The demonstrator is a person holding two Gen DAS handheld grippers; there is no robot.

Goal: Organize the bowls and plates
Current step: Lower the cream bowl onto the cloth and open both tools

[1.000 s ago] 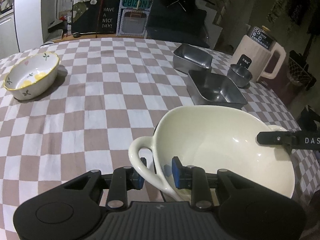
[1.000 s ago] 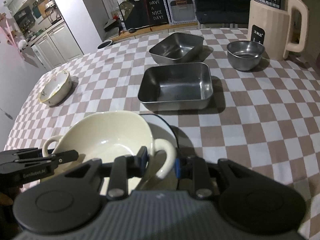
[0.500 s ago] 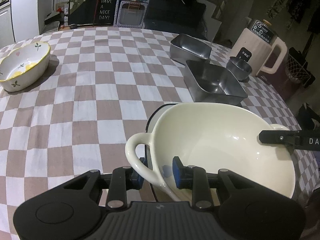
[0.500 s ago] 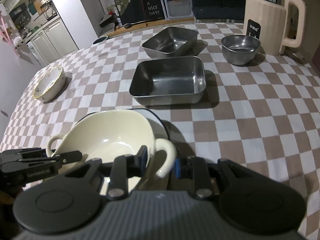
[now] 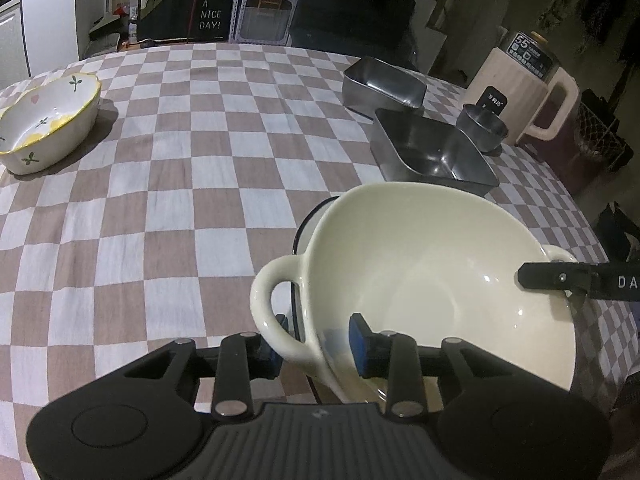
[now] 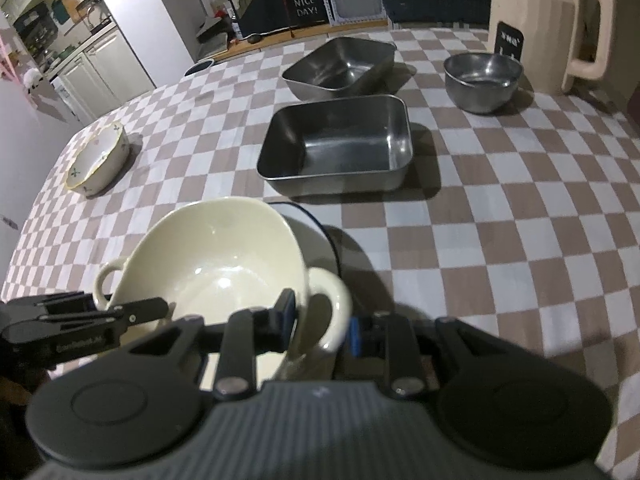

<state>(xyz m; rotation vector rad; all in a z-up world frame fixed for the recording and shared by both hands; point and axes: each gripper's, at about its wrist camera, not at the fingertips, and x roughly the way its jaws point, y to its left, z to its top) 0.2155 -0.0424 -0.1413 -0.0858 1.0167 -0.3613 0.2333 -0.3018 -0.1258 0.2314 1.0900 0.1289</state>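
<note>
Here we grip cream two-handled bowl (image 5: 420, 280) at both handles for balance: right gripper (image 6: 320, 326) fingers clamp one; left gripper (image 5: 316, 344) fingers, just opening, loosely straddle other above dark-rimmed plate (image 6: 320, 224).

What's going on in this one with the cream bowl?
A person holds a gripper in each hand, one at either loop handle of the cream two-handled bowl. It sits on a dark-rimmed plate on the checkered tablecloth. The right gripper clamps its handle. The left gripper has just been opening, with its handle between the blue pads. The floral bowl and steel pans stand untouched.
</note>
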